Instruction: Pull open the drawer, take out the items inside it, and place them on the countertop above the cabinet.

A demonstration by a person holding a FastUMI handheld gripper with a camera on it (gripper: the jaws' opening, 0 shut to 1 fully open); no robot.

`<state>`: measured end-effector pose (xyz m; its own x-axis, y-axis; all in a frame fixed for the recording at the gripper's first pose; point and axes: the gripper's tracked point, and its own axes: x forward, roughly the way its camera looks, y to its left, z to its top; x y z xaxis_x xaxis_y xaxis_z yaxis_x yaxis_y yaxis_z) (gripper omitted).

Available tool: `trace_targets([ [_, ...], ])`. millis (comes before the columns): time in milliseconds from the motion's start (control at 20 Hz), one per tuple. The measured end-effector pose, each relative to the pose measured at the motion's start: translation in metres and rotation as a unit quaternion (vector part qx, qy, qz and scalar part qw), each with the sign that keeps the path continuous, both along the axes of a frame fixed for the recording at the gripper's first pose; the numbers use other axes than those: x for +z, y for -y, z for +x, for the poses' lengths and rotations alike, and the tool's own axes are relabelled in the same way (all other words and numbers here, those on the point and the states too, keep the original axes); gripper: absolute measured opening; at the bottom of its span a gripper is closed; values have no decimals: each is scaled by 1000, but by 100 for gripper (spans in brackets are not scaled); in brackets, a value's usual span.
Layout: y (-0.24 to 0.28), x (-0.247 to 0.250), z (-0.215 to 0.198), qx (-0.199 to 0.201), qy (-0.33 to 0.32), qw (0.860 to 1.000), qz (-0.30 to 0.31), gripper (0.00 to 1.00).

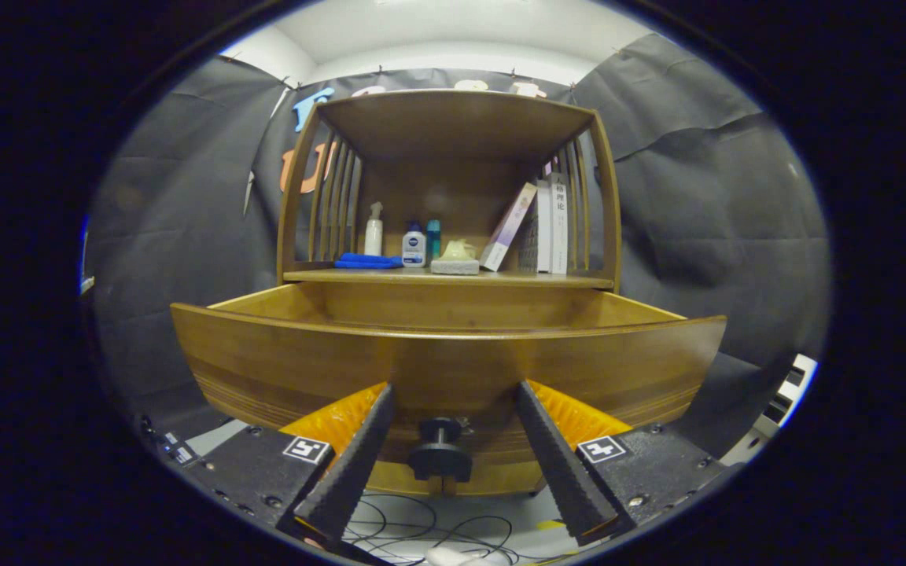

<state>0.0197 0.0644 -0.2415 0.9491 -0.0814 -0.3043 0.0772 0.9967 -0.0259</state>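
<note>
Booth cabinet's drawer (453,358) is sitting pulled out; gripper (451,389) is spread, fingers flanking the knob (440,450) untouched, likely releasing to reach inside.

Lighting: overhead, from a bright white ceiling (453,31) at the top of the frame, nearly washed out. Cloth walls: dim and grey. Cabinet (453,181): lit evenly on its front, shadowed beneath its top shelf and in the upper recess. Drawer (453,358): soft sheen along its front, strongly bowed by fisheye distortion. Focus: centre sharp; fingers (351,472) at lower centre slightly soft. Edges: darkened and curved.
</note>
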Motion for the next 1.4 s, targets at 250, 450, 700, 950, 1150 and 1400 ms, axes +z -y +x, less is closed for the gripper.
trace_targets([
  [250,2,-1,9,9,3,1000,6,99],
  [450,3,-2,17,10,9,1000,-3,99],
  [700,2,-2,35,10,10,1000,-4,99],
  [950,1,-3,67,8,7,1000,-3,99],
  [1150,2,-4,91,0,18,1000,-13,98],
  [1400,1,-1,90,-6,10,1000,-13,98],
])
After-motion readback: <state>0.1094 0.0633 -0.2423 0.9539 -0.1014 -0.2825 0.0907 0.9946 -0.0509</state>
